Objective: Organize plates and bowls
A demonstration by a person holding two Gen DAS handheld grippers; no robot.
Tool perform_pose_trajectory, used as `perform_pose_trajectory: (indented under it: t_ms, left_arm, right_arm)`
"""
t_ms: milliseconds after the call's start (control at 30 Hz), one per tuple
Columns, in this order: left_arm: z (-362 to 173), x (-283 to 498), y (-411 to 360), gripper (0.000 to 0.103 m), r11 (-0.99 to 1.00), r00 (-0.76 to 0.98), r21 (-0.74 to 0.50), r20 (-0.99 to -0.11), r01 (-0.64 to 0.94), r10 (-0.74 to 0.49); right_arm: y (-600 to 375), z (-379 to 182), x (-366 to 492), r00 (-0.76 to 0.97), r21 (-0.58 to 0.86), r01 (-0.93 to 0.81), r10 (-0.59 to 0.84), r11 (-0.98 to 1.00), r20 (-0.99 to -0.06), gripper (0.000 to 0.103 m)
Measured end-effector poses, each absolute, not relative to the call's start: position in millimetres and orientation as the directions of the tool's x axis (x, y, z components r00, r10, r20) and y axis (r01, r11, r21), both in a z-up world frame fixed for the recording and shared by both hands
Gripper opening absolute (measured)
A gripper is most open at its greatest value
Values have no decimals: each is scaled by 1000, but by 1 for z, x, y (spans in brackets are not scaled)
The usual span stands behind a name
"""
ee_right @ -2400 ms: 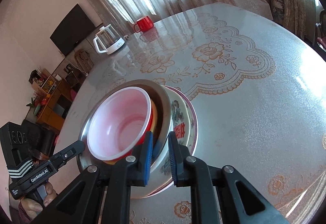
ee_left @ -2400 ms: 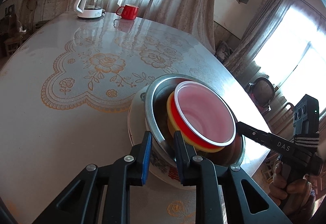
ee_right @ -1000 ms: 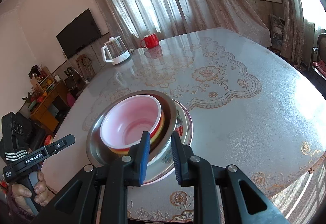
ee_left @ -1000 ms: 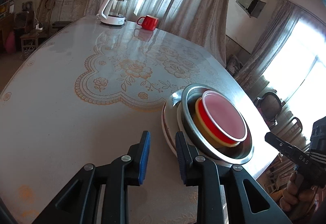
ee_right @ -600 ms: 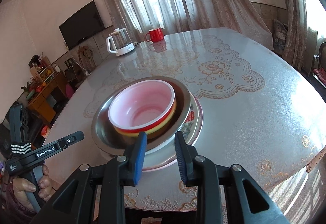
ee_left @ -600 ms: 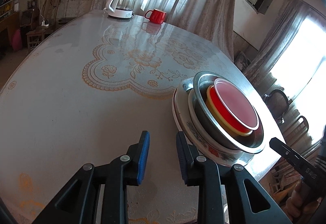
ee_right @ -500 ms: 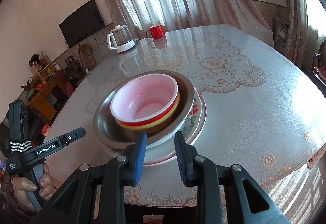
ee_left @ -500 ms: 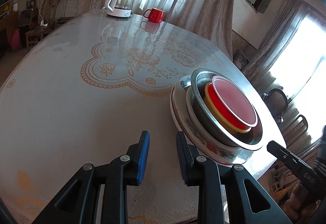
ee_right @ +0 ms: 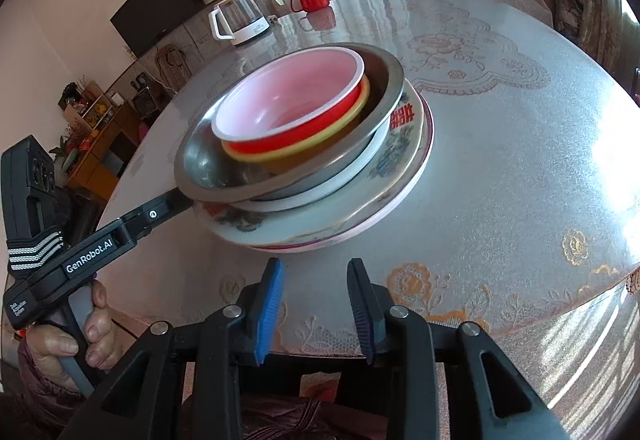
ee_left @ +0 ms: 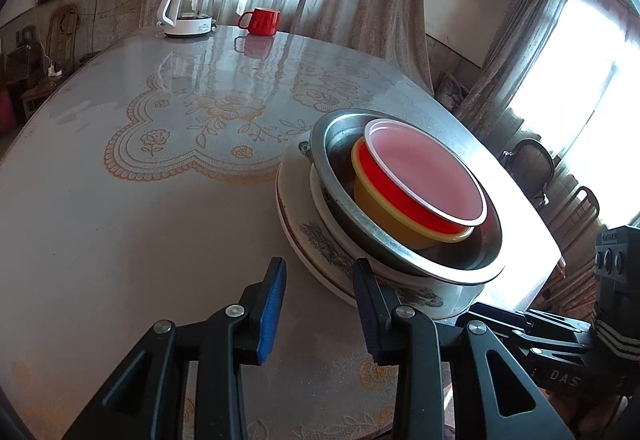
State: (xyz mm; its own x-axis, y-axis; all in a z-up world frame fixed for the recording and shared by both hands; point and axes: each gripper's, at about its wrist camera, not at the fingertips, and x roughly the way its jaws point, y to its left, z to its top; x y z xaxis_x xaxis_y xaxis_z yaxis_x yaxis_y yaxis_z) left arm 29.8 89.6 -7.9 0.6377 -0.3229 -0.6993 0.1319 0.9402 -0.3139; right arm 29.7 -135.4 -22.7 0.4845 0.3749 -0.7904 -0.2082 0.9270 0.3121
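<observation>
Although both tools were pulled back from the stack half a second ago, they have now come close to it again, and the stack looks complete: I judge the sorting nearly finished, with perhaps only a push to a better place left.

Far left of the stack stand the kettle [ee_left: 188, 10] and the red mug [ee_left: 260, 22], well apart from it. The left gripper [ee_left: 320, 304] is just left of the stack, low over the table [ee_left: 120, 200], its jaws apart and empty; its right finger reaches the plate rim, and in the right wrist view its tip seems to slide under the steel bowl's edge.

The stack itself sits near the table's edge: floral plate [ee_left: 320, 236] at the bottom, a smaller white plate [ee_right: 352, 172] on it, then the steel bowl [ee_left: 400, 240], the yellow bowl [ee_left: 384, 200] and the red bowl [ee_left: 424, 176] nested inside.

The right gripper [ee_right: 314, 304] waits just before the stack, level, jaws apart, holding nothing.
</observation>
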Motion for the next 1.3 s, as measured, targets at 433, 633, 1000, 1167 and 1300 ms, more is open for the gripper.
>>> perform_pose_trajectory:
  t_ms: [433,633,1000,1167,1300]
  left_arm:
    - [-16,38,80,38,917,626,-365,-682,158,-379]
    - [-17,32,78,40,919,632,-368,-681,143,-371]
    - [-1,4,96,63,977,691,-213,-708,-12,-146]
    - [14,-3,92,85,986,724,-169,-679,5,-120]
    - [17,-3,92,92,991,732,-130,-678,-24,-72]
  right_arm:
    - [-134,-24,38,471,296,-236,376,926,-798,34]
    - [-134,-26,31,504,281,-218,354,935,-788,33]
    - [-152,25,-5,761,80,32,27,996,-648,36]
    - [-110,52,-13,836,-53,6,-34,999,-548,45]
    - [-73,50,-27,869,-159,0,-78,987,-488,70]
